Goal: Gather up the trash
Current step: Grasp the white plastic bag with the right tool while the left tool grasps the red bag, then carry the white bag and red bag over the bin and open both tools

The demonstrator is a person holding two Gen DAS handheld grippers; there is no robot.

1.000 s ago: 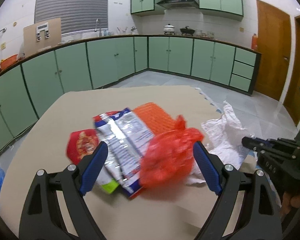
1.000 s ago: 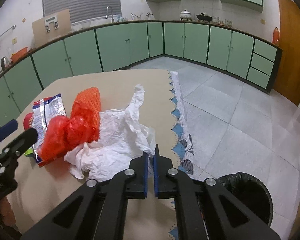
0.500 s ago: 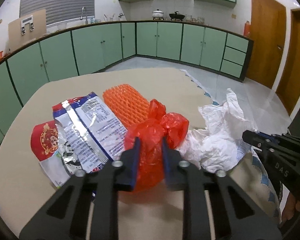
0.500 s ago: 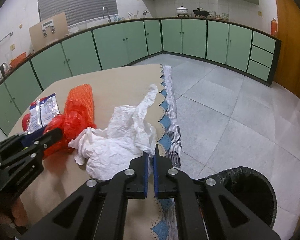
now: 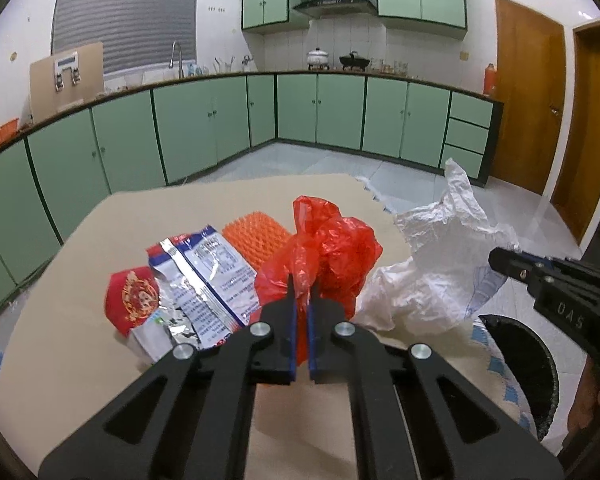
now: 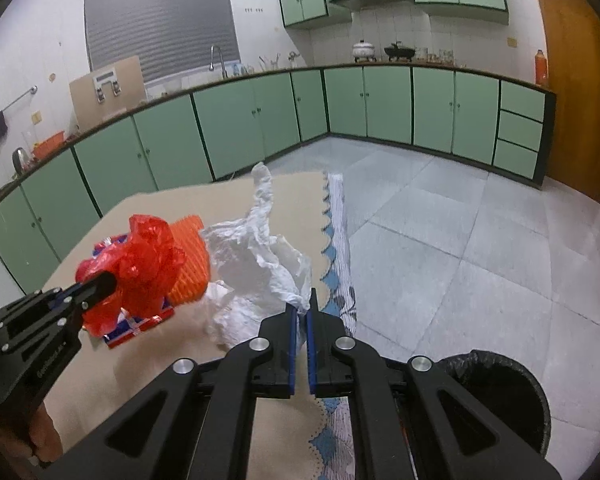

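My left gripper is shut on a crumpled red plastic bag and holds it lifted over the beige table; the bag also shows in the right wrist view. My right gripper is shut on a crumpled white plastic bag, also lifted; this bag shows in the left wrist view. On the table lie an orange mesh piece, a silver-blue snack wrapper and a red wrapper.
A black-lined trash bin stands on the floor to the right of the table, also in the left wrist view. A scalloped tablecloth edge hangs at the table's right side. Green cabinets line the walls.
My left gripper closed on the red bag and lifted it. My right gripper, shut throughout, raised the white bag off the table.
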